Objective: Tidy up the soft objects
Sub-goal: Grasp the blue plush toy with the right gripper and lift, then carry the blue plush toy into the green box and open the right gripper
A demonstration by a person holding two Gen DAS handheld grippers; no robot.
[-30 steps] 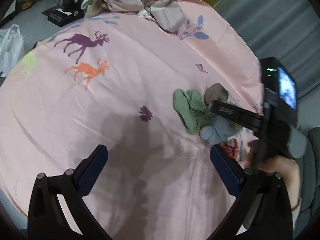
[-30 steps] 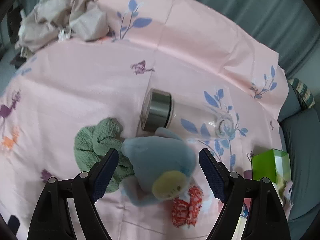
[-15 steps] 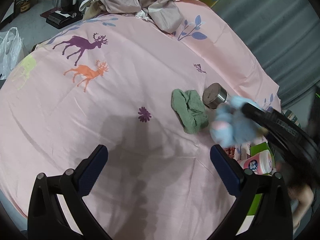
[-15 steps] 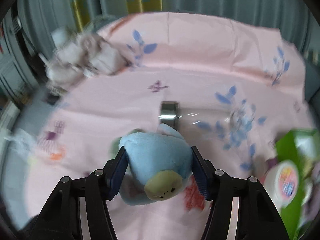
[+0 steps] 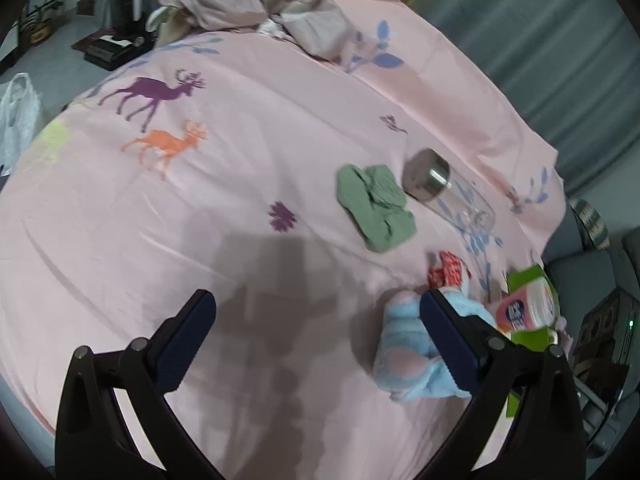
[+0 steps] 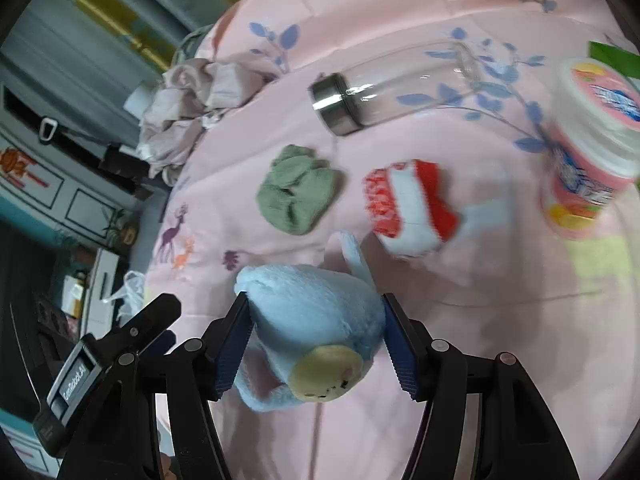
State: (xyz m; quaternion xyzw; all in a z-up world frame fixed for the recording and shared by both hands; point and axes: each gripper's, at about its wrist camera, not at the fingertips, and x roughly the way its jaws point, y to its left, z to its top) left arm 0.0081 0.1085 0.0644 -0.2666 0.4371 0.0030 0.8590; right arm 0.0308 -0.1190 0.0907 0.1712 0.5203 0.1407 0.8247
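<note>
Between the blue pads of the right tool point(image 6: 316, 344), a light-blue plush toy point(image 6: 308, 320) with a pale yellow muzzle is clamped from both sides. Those jaws have just been closing, with the toy between them. The toy hangs just above a pink bedsheet point(image 5: 240, 128) printed with deer, leaves and flowers. From the left wrist view the same plush toy point(image 5: 404, 344) appears low on the right, partly behind the left tool's right finger point(image 5: 448, 336).

The left tool point(image 5: 316, 332) is released, its jaws standing wide apart over bare sheet with nothing between them.

Beyond the toy, a crumpled green cloth point(image 6: 298, 192) lies on the sheet. Just to its right is a red-and-white knitted item point(image 6: 408, 208); what it is exactly cannot be told. Further back, a clear glass bottle point(image 6: 384, 92) with a steel cap lies on its side. At the right edge is a pink-and-white plastic tub point(image 6: 588, 160), blurred, with a green box point(image 6: 608, 56) behind it. A heap of beige fabric point(image 5: 264, 4) sits at the far end of the bed.
</note>
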